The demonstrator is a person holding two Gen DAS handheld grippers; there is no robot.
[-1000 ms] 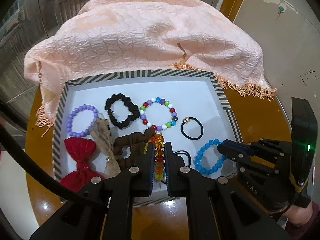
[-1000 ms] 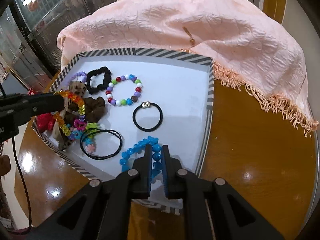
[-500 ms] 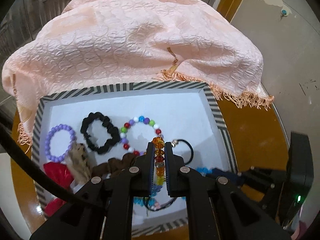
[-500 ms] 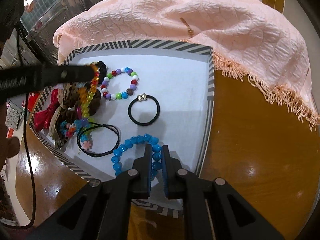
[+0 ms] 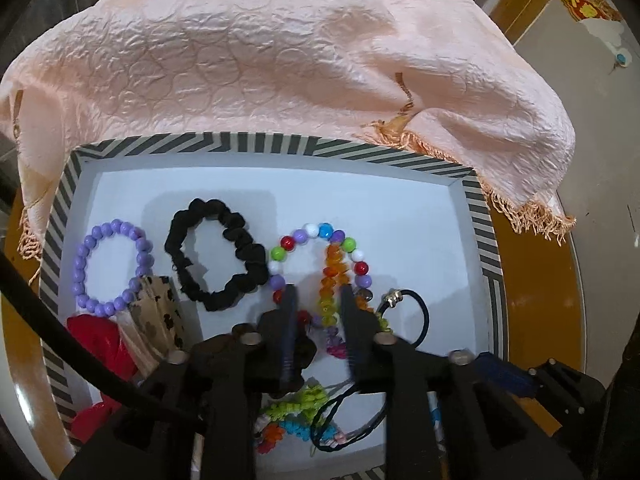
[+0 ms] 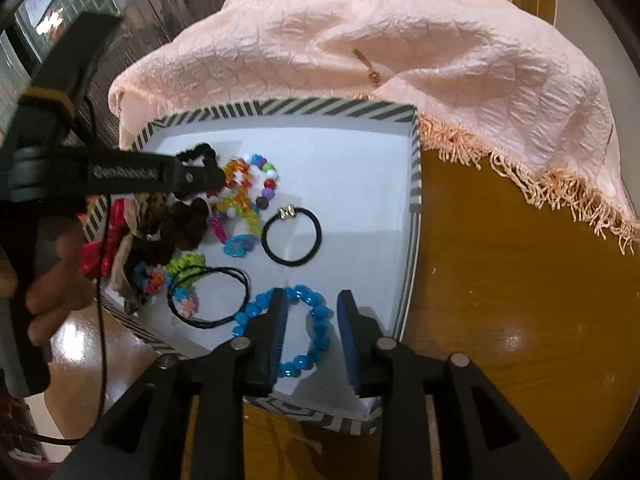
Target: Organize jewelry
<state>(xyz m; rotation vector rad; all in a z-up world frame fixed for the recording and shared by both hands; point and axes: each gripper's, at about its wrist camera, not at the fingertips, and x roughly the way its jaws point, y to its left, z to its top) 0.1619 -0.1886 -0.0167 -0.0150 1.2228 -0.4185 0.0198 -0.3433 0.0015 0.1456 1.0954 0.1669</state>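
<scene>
Our left gripper [image 5: 318, 296] is released over the amber strand [image 5: 331, 280] in the tray [image 5: 280, 144]; our right gripper [image 6: 310, 300] gapes over the blue bracelet [image 6: 316, 320]

Both grippers are held over the striped tray [image 6: 414, 184], which serves as the landmark here. The left gripper [image 5: 318, 300] reaches in from the tray's near edge toward its middle, its two fingers [image 5: 289, 320] spread apart with an open gap between the pads. In the right wrist view the same left gripper [image 6: 216, 178] comes in from the tray's left side, its body level and gripped by the person's left hand [image 6: 52, 280], whose knuckles wrap the handle outside the tray's left rim. The right gripper [image 6: 310, 308] sits at the tray's near right corner, its fingers [image 6: 276, 320] parted wide and pointing toward the far rim.
</scene>
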